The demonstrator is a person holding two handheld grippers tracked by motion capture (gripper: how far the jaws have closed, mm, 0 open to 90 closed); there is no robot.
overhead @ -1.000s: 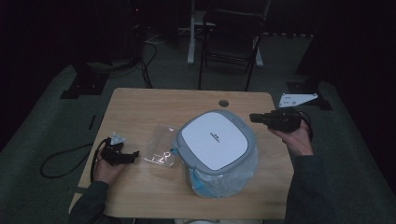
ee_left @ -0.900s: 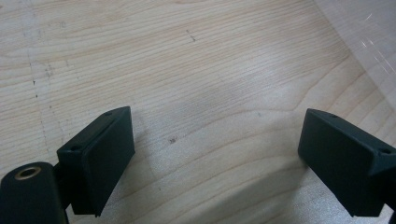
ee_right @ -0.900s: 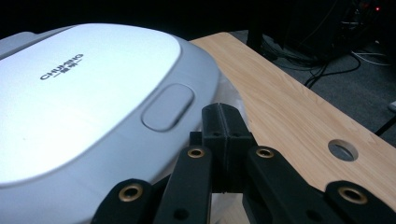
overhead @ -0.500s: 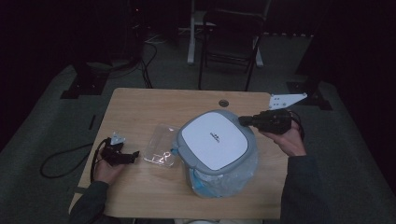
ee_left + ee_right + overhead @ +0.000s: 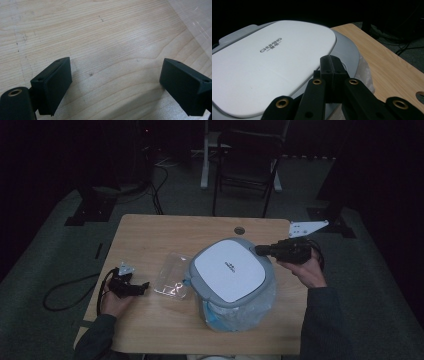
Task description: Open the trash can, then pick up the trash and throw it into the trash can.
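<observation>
Right gripper [image 5: 260, 250]: jaws pressed together on nothing, tips at grey rim of white-lidded rice cooker [image 5: 230, 270] mid-table | left gripper [image 5: 142, 286]: jaws spread wide, empty, low over wooden table [image 5: 150, 235]; clear plastic bag [image 5: 172, 275] just beside, left of cooker

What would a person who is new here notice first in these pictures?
First, the large appliance with a white lid on the right half of the wooden table, its body wrapped in clear plastic. The right gripper, jaws shut, reaches its far right edge. The left gripper rests open near the table's left edge, beside an empty clear bag.
</observation>
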